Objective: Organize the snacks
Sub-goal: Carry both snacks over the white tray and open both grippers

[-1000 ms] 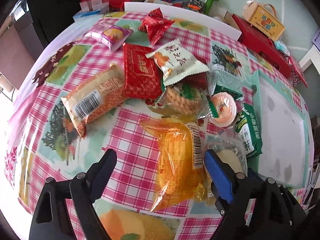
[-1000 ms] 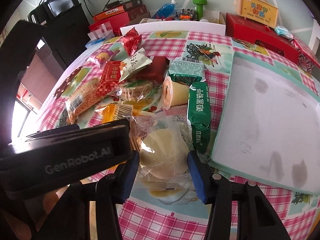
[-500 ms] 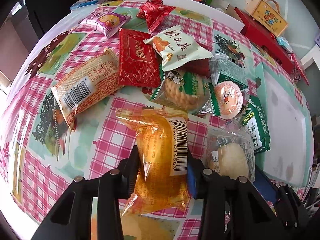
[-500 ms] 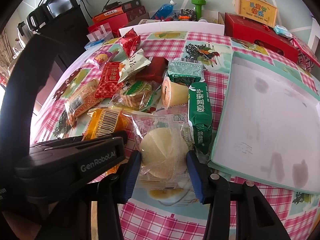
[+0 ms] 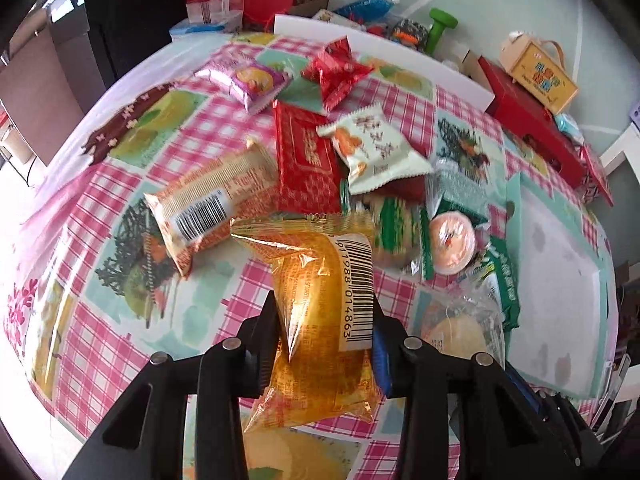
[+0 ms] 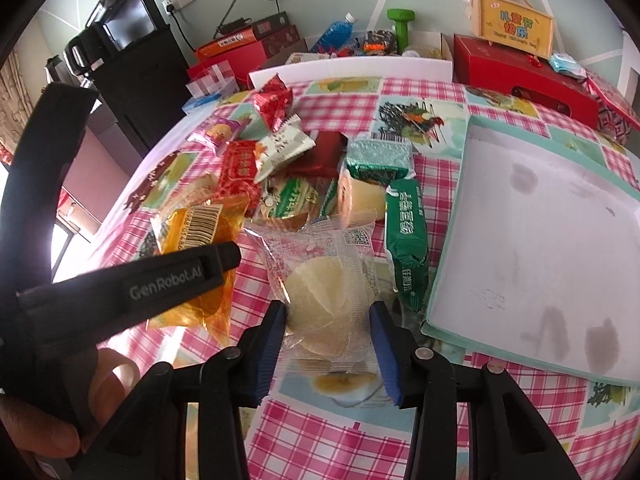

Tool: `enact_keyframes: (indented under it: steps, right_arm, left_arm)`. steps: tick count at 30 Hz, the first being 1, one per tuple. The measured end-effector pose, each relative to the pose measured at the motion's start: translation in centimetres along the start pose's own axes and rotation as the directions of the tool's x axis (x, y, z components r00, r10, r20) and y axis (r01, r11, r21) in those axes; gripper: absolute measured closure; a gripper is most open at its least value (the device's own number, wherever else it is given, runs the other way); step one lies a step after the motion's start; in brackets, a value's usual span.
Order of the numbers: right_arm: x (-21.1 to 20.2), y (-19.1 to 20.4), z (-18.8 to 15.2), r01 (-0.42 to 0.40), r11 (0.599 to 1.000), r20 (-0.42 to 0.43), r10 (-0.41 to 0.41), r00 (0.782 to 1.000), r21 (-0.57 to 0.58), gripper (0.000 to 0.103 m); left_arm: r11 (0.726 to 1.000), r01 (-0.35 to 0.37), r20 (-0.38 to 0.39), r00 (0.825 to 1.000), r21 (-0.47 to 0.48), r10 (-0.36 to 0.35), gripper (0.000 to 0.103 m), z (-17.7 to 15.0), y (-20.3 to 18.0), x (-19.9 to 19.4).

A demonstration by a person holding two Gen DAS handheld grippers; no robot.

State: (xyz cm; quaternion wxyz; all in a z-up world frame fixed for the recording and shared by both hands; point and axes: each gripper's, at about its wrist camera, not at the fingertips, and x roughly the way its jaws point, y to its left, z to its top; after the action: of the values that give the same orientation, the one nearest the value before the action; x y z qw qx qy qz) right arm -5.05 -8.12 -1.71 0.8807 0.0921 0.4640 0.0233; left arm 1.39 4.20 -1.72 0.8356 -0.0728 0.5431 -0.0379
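The orange packet (image 5: 320, 304) is being gripped by the left gripper (image 5: 323, 312), angled steeply down over the checked table (image 5: 120, 200), beside the snack pile (image 5: 360, 160). The clear-wrapped cake (image 6: 324, 296) is being pinched by the right gripper (image 6: 327, 320), whose jaws have just been closing on it, just left of the white tray (image 6: 540, 240). A hand (image 6: 48, 420) is being seen at the left gripper's handle.

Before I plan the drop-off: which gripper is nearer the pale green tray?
Right. The right gripper, around the clear-wrapped cake, sits just beside the tray; the left gripper is farther away, beyond it.
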Motion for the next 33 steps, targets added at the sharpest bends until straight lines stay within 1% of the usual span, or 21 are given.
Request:
enact_keyframes:
  steps: [3,6,9,11,14,17,19,21,25,27,30,33]
  right_arm:
    - [-0.8,0.0,0.1,-0.009,1.0,0.026,0.009,1.0,0.005,0.057]
    - [-2.1,-0.1,0.3,-0.023,1.0,0.073,0.022,0.997,0.014,0.057]
    - [-2.9,-0.6,0.8,-0.019,0.999,0.115,0.015,0.993,0.034,0.057]
    - [-3.5,-1.3,1.1,-0.005,0.998,0.143,-0.003,0.99,0.055,0.057]
    - [-4.5,-3.2,1.7,0.036,0.994,0.191,-0.054,0.98,0.101,0.057]
    - [-5.1,-5.6,2.1,0.078,0.983,0.209,-0.113,0.971,0.168,0.057]
    - [-5.5,-7.7,2.3,0.138,0.963,0.212,-0.188,0.959,0.231,0.057]
    - [-5.9,-9.4,2.5,0.172,0.945,0.216,-0.236,0.947,0.28,0.057]
    - [-6.2,-12.5,2.8,0.226,0.906,0.203,-0.312,0.928,0.357,0.057]
    - [-6.4,-14.3,2.7,0.243,0.887,0.191,-0.338,0.922,0.393,0.057]
    - [-6.7,-17.0,2.7,0.268,0.851,0.175,-0.379,0.909,0.452,0.057]
    - [-6.7,-18.8,2.8,0.304,0.822,0.156,-0.422,0.893,0.482,0.057]
  left_arm:
    - [1.0,0.008,0.032,0.999,-0.003,-0.007,0.062,0.1,0.1,-1.1]
    - [1.0,0.006,0.066,0.998,-0.002,-0.006,0.062,0.3,-0.2,-1.9]
    - [1.0,0.012,0.079,0.997,0.012,-0.013,0.062,0.4,-0.6,-2.4]
    - [1.0,0.02,0.073,0.997,0.019,-0.022,0.062,0.4,-1.0,-2.3]
    - [0.999,0.008,0.077,0.997,0.034,-0.01,0.062,0.4,-1.8,-2.5]
    - [0.999,0.026,0.075,0.997,0.046,-0.029,0.062,0.5,-3.0,-2.7]
    - [0.997,0.046,0.07,0.996,0.059,-0.05,0.062,0.7,-3.8,-2.8]
    - [0.995,0.061,0.069,0.995,0.084,-0.067,0.062,0.9,-5.3,-3.0]
    - [0.988,0.053,0.08,0.995,0.147,-0.065,0.062,1.5,-8.7,-3.1]
    - [0.981,0.06,0.082,0.994,0.187,-0.076,0.062,2.0,-11.0,-2.8]
    - [0.968,0.084,0.07,0.992,0.236,-0.103,0.062,2.5,-13.9,-2.1]
    - [0.952,0.088,0.052,0.993,0.292,-0.107,0.062,3.0,-17.0,-0.8]
